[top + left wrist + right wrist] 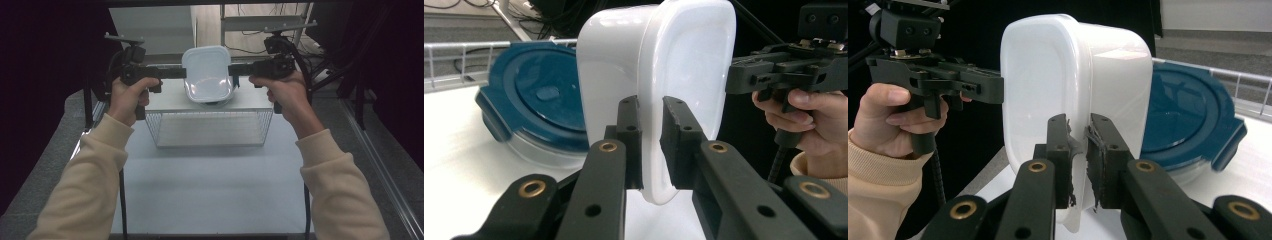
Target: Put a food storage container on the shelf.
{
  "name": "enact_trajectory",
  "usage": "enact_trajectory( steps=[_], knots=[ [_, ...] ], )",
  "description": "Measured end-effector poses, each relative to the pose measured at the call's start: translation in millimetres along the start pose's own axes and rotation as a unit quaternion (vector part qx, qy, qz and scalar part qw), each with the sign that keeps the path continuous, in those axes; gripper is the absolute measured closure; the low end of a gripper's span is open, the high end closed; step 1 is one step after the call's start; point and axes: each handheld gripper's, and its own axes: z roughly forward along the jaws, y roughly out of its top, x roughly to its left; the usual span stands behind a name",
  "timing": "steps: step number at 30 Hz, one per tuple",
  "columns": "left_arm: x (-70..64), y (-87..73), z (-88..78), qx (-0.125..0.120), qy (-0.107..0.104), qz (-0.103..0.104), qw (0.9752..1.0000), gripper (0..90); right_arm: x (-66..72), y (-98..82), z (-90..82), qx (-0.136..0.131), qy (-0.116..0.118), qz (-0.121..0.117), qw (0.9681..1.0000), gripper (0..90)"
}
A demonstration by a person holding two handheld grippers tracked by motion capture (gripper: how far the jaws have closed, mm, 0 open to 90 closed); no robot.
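Left tongs [176,73] pinched one rim of the white tub [207,72], right tongs [239,70] pinched the other, so it hung in the air above the wire basket [210,129] on the counter [210,190]. Looked like mid-carry; next it'd need a level set-down beside the blue-lidded container [536,107]. No readable labels anywhere.

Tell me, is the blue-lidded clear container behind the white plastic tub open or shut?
Shut. The blue-lidded clear container has its round lid seated flat on the clear base in both gripper views, behind the white plastic tub.
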Motion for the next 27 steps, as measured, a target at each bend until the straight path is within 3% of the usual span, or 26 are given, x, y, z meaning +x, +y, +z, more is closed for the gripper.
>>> enact_trajectory(
  steps=[6,14,17,20,25,27],
  knots=[
    [15.4,20.2,6.2,0.005,-0.004,-0.017,0.9998,78.9,-10.2,13.4,6.9,-0.002,0.008,0.018,0.9998,80.1],
    [25.5,27.3,16.5,0.013,0.006,-0.034,0.9993,78.7,-26.3,18.6,15.9,0.004,0.007,0.048,0.9988,80.3],
    [35.5,29.5,20.1,0.01,0.001,-0.058,0.9983,78.5,-35.5,19.1,24.1,0.007,0.01,0.07,0.9975,79.8],
    [39.5,32.3,23.1,0.003,0.002,-0.07,0.9975,78.6,-38.5,20.4,26.9,0.007,0.01,0.077,0.997,79.0],
    [46.9,37.9,35.9,-0.004,0.013,-0.097,0.9952,75.6,-53.8,28.1,36.6,0.014,0.002,0.111,0.9937,74.3],
    [50.9,38.6,40.7,-0.007,0.012,-0.106,0.9942,73.9,-65.9,28.8,41.5,0.014,0.007,0.141,0.9899,71.5]
  ],
)
